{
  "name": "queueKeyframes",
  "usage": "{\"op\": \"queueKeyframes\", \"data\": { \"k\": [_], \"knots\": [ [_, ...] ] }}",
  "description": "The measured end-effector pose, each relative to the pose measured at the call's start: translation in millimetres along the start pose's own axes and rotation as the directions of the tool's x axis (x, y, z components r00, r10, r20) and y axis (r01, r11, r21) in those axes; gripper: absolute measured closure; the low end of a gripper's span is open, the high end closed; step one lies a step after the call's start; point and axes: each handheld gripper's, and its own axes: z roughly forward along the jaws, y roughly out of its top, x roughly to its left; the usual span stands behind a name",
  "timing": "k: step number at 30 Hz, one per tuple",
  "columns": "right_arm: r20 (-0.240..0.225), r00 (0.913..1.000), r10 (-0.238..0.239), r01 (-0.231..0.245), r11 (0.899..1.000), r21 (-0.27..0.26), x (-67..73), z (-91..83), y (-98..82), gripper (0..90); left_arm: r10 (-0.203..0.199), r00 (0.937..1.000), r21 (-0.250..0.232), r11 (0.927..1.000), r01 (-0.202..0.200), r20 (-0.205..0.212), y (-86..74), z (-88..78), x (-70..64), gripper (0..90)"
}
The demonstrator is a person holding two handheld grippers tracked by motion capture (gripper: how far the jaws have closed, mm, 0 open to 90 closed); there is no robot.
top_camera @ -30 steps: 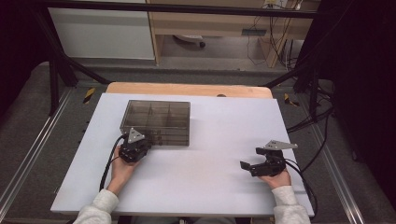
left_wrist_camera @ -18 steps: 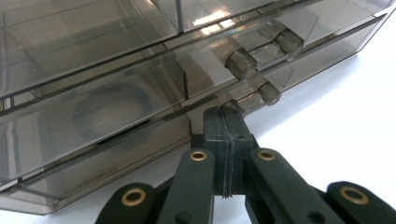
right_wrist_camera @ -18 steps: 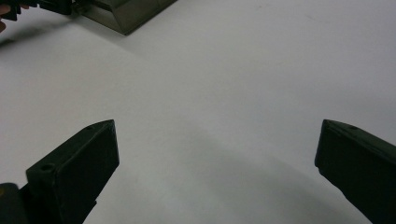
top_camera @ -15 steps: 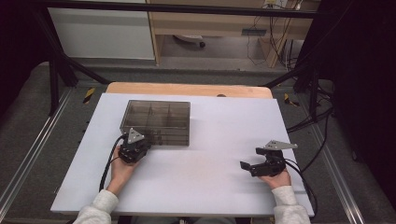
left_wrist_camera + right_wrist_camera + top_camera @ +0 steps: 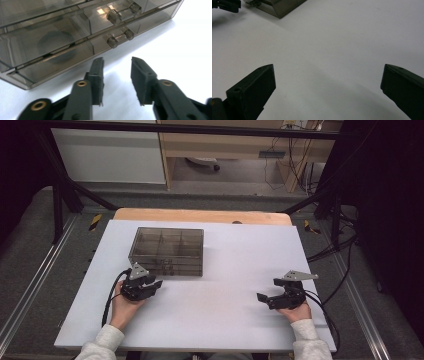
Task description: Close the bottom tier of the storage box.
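Table (image 5: 210, 330) first: a white board carrying a smoky see-through drawer box (image 5: 167, 251), which sits toward the far-left corner, well in from the left edge. Its front faces the near edge and has little round knobs (image 5: 113, 17) on stacked drawers, one above the other.

Left gripper (image 5: 150, 287) sits just in front of the box's near-left corner, jaws having just been opening, now parted a modest way with nothing between them. Right gripper (image 5: 267, 298) rests out by the near-right corner, well apart from the box, jaws spread wide and empty.

Looks to me like the step is lining up on a drawer knob. Tip: keep the opening a bit wider than the knob, come in level with the lower one (image 5: 112, 42), centre it between the pads (image 5: 143, 80), then close and pull straight back toward the near edge. Box probably slides easily, so the right one may need to brace it.
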Motion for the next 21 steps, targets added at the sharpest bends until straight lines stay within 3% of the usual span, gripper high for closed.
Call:
{"op": "queueKeyframes", "data": {
  "k": [2,4,8,12,21],
  "knots": [
    [0.0,1.0,0.0,0.0,1.0,0.0,0.0,0.0,0.0,0.2,0.003,1.0,-0.007,1.0,-0.003,0.007,-1.6,-2.2,-0.3,60.4],
    [0.001,1.0,0.001,-0.001,1.0,-0.001,0.0,-0.2,0.0,0.2,0.008,0.9999,-0.004,1.0,-0.008,0.014,-3.1,-4.5,-1.1,51.2],
    [0.001,1.0,0.0,0.0,1.0,-0.003,-0.1,-0.4,0.0,0.2,0.014,0.9996,-0.008,0.9999,-0.014,0.025,-4.7,-8.3,-2.1,44.0],
    [0.0,1.0,0.002,-0.002,1.0,-0.003,-0.1,-0.4,0.0,0.2,0.018,0.9997,-0.004,0.9998,-0.018,0.018,-10.1,-12.9,-2.8,28.2],
    [0.0,1.0,-0.001,0.001,1.0,-0.005,-0.2,-0.6,0.0,0.2,0.012,0.9999,0.002,0.9999,-0.012,0.008,-18.6,-26.1,1.7,9.5]
  ]
}}
